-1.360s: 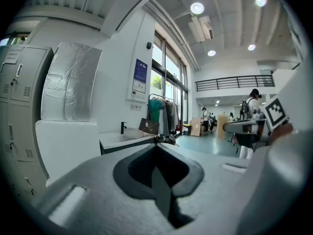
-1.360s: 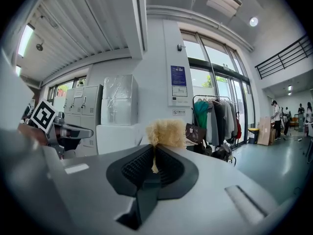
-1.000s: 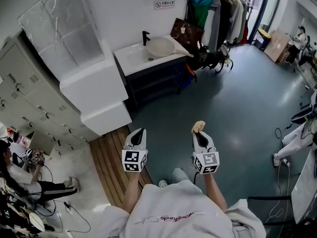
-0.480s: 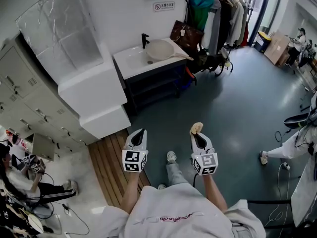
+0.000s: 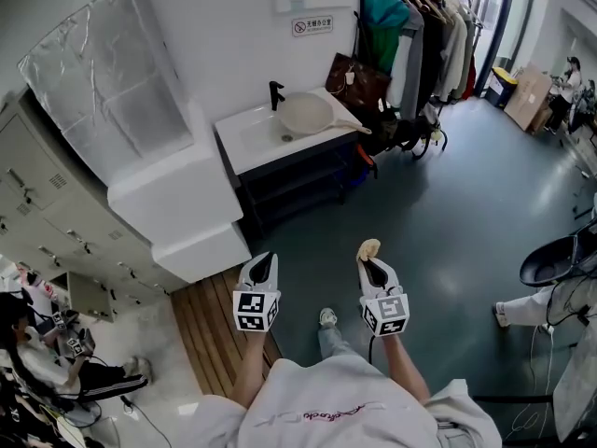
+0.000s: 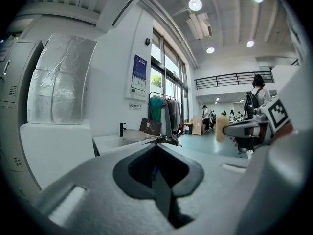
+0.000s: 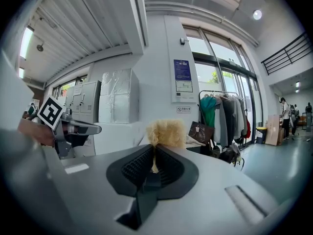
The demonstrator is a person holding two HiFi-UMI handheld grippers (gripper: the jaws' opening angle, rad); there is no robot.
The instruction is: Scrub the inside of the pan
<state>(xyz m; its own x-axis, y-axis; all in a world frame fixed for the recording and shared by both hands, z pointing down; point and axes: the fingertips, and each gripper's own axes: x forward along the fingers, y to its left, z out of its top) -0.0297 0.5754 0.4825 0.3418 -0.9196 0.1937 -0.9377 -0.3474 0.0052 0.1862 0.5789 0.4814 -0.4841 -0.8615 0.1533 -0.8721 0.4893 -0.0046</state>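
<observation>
Between the shut jaws of the right gripper (image 7: 153, 150) sits a pale yellow scrub pad (image 7: 166, 132). Its fluffy tuft stands up past the tips at twelve o'clock in the right gripper view. The ribbed pads press it from both sides.

The left gripper (image 6: 155, 147) has its jaws pressed flat together, tip against tip, with only each other in their grasp.

From the head view the two grippers are held side by side over the grey-green floor (image 5: 438, 213), apart from one another. The left one is at seven o'clock of the picture's middle and the right one at five o'clock. Both point toward twelve o'clock.

Well apart from them, at twelve o'clock, the pan (image 5: 304, 113) lies on the white sink counter (image 5: 244, 138). It is pale and round, with its handle reaching toward four o'clock past the counter's edge. A black faucet (image 5: 275, 93) stands just beside it at ten o'clock.

At two o'clock of the pan a brown bag (image 5: 357, 77) hangs beside a clothes rack (image 5: 420, 26) full of garments. A wooden floor strip (image 5: 207, 311) runs at eight o'clock of the left gripper.
</observation>
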